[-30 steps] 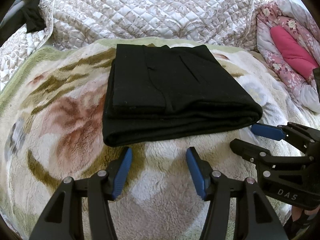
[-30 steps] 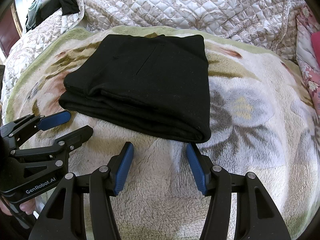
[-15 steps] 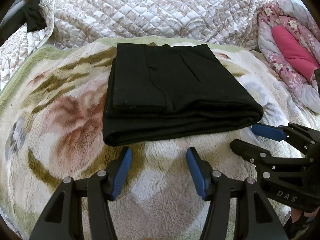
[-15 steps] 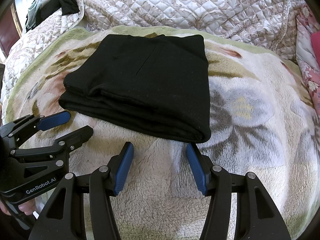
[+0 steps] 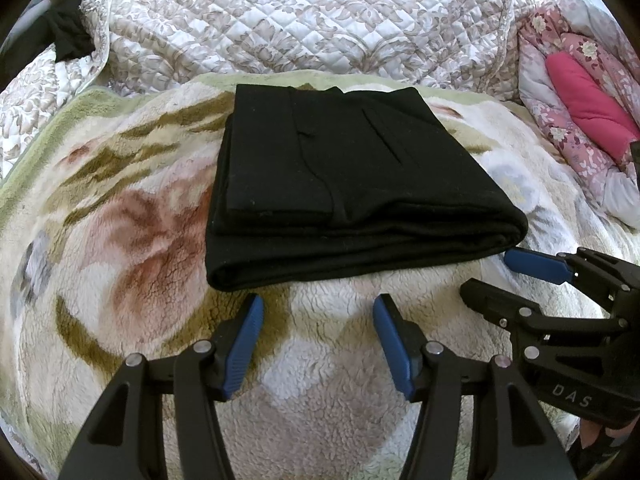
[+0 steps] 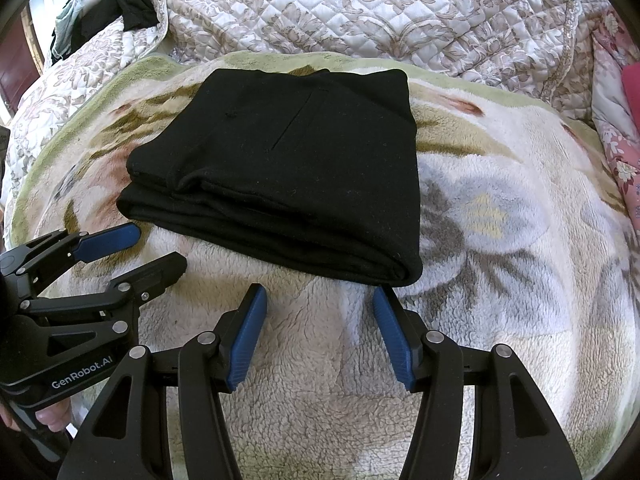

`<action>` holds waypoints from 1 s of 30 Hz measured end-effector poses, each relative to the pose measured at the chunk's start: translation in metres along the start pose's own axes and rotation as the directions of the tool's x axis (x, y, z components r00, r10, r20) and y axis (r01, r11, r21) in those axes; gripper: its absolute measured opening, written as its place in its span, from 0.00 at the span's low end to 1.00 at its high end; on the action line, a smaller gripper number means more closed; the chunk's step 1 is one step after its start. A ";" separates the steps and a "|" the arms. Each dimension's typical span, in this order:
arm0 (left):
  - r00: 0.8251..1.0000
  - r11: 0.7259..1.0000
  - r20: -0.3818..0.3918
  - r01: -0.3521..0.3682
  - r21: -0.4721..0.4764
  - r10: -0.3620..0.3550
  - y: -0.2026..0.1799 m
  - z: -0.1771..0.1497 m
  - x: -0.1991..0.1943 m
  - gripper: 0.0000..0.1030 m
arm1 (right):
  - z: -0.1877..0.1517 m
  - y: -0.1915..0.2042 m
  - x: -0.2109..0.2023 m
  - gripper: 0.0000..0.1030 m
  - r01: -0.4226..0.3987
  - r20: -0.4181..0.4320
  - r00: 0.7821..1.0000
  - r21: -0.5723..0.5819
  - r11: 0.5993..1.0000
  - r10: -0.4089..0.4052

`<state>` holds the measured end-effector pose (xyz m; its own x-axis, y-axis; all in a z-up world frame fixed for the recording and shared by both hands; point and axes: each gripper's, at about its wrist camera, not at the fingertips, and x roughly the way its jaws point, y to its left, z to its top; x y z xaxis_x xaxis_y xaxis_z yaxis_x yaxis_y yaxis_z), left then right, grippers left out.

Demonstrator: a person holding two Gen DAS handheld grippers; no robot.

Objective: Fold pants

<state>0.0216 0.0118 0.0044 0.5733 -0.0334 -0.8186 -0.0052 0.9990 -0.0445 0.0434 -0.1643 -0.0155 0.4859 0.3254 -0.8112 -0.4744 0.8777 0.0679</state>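
On the bed, atop a fleecy flowered blanket [image 5: 120, 240], the black pants [image 5: 344, 184] lie folded into a thick, tidy rectangle, with a quilted bedspread [image 5: 304, 20] bunched up behind them and a pink floral bundle [image 5: 576, 92] off to the right. Both tools hover just short of the near edge of the stack, touching nothing. The left tool [image 5: 318, 336] has its blue pads spread wide with only blanket between them, and the right tool [image 6: 320, 332] is spread the same way and empty; each also shows at the side of the other's view.

The pants look soft and fairly heavy, a knit or wool-like cloth that will droop and bend wherever it is not supported, yet should not slide much on the fuzzy blanket. Several layers are stacked, so a pinch on the top layer alone would peel the fold apart. Judging by that, the safer hold is the whole thickness at the near rounded fold, one tool near each front corner [image 6: 404, 272], pads closing over all layers at once.

From the left wrist view the rectangle's long axis runs left to right across the bed, slightly skewed so the right front corner sits nearer the right tool. Its rounded fold faces the tools; the far edge, where a seam and a pocket slit [image 6: 296, 124] show, points toward the bedspread. Folding appears done or nearly so
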 end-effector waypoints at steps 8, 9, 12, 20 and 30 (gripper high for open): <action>1.000 1.000 -0.001 0.000 0.000 0.000 0.000 0.000 0.000 0.59 | 0.000 0.000 0.000 0.55 0.001 0.000 1.000 0.000 1.000 -0.001; 1.000 1.000 -0.001 0.000 0.001 0.000 0.000 0.000 0.000 0.59 | 0.000 0.000 0.000 0.55 0.001 0.000 1.000 0.000 1.000 -0.001; 1.000 1.000 -0.001 -0.001 0.000 0.001 0.000 0.000 0.000 0.59 | 0.000 0.000 0.000 0.55 0.001 0.000 1.000 0.000 1.000 -0.001; 1.000 1.000 -0.001 0.000 0.000 0.000 0.000 0.001 0.000 0.59 | 0.000 0.000 0.000 0.55 0.001 0.001 1.000 0.000 1.000 -0.001; 1.000 1.000 0.004 -0.006 0.005 0.006 -0.001 0.000 0.000 0.59 | 0.000 0.000 0.001 0.55 0.006 0.003 1.000 -0.006 1.000 -0.006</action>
<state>0.0218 0.0106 0.0040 0.5768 -0.0272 -0.8164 -0.0045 0.9993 -0.0365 0.0438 -0.1639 -0.0161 0.4912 0.3208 -0.8098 -0.4757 0.8776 0.0591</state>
